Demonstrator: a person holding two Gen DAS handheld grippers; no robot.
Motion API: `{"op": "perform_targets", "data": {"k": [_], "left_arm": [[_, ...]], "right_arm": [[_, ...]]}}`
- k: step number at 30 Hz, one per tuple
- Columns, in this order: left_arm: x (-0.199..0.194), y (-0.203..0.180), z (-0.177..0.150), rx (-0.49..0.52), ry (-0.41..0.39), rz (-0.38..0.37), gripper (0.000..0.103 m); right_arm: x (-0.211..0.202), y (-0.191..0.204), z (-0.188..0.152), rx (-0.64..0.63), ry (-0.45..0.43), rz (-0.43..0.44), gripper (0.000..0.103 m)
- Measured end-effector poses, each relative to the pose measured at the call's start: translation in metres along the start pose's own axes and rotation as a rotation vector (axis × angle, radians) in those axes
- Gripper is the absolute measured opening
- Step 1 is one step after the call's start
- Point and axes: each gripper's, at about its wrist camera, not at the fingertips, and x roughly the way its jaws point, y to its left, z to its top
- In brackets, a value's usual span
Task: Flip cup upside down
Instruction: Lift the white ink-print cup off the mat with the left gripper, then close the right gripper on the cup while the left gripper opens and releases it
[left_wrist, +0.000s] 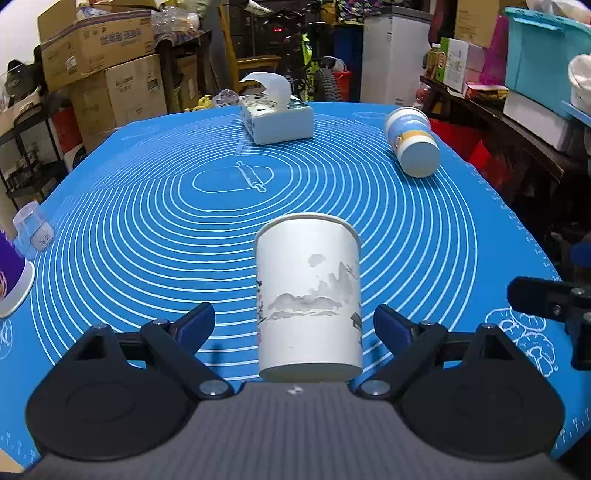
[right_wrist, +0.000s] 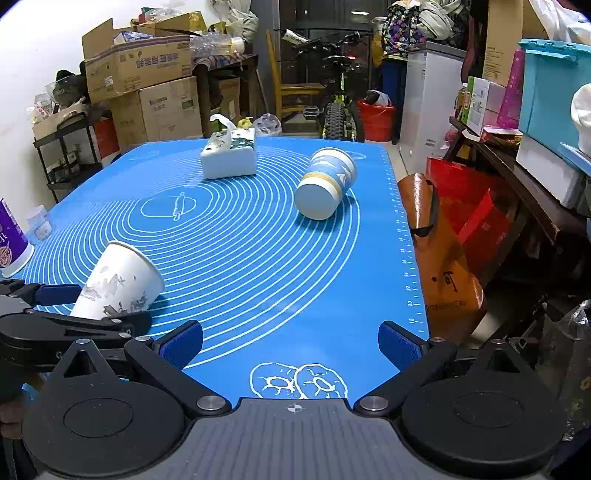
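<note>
Nearest the left wrist camera, the left hand-held gripper (left_wrist: 294, 325) is standing wide open, its blue-padded fingers (left_wrist: 195, 325) flanking the white paper cup (left_wrist: 308, 295) without touching it. In the right wrist view, that cup (right_wrist: 118, 284) is lying tilted, base toward the left hand-held gripper and open rim pointing away over the blue mat (right_wrist: 258, 258). Whether the cup is resting on the mat or on the gripper body cannot be determined.

The right hand-held gripper (right_wrist: 290, 345) is also spread wide and holding nothing, hovering over the near edge of the tabletop.

Risk assessment: the cup is a thin, smooth-walled paper cone with a rolled rim. Closing too hard is likely to crease or oval the wall. Closing too lightly is likely to let the taper slide out during rotation. Because the cup is round, a nudge from one finger before the other could roll it aside.

A second cup (right_wrist: 327, 182), banded blue and yellow, is lying on its side well apart. A glossy tissue box (right_wrist: 229, 157) is sitting farther back. The mat is looking rubbery and printed with white concentric rings.
</note>
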Motion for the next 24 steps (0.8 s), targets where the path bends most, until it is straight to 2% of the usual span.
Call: {"op": "perform_targets", "data": {"k": [10,14,19,24], "left_arm": [[-0.005,0.0,0.001,0.018,-0.014,-0.014,0.092],[-0.017,0.008,0.004,0.001,-0.035,-0.018,0.092],[-0.047,0.03,0.007,-0.04,-0.112,-0.011,0.094],[-0.068,0.053,0.004,-0.079,-0.222,0.055,0.099]], "right_arm": [[-0.002,0.003,0.0,-0.02,0.0,-0.004,0.101],[-0.004,0.009,0.007,-0.098,0.003,-0.024,0.101],[-0.013,0.045,0.02,-0.399,-0.034,-0.09,0.101],[-0.015,0.095,0.025,-0.76,-0.079,-0.101,0.101]]}}
